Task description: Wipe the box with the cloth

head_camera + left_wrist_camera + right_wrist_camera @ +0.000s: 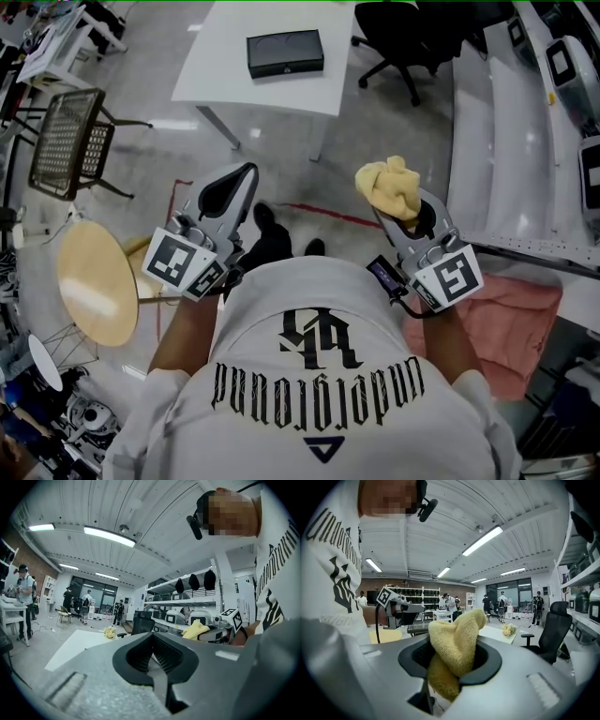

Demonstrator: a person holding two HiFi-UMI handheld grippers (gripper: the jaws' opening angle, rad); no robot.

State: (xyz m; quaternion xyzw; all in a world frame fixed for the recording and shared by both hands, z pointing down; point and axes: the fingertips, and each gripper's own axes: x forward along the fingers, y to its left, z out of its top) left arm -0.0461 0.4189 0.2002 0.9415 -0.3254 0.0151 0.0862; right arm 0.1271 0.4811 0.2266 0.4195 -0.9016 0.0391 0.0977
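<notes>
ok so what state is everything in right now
left gripper: shut, empty
right gripper: shut on the yellow cloth
yellow cloth: bunched up, clamped between the jaws
black box: flat on the white table, untouched

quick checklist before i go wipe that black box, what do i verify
1. Cloth clamped in the right hand-held gripper: ok.
2. Left hand-held gripper shut and empty: ok.
3. Box in sight, lying flat on the white table: ok.
4. Box within reach: not ok, the table stands ahead across the floor.
5. Where the box is dirty: cannot tell, too small to see.
</notes>
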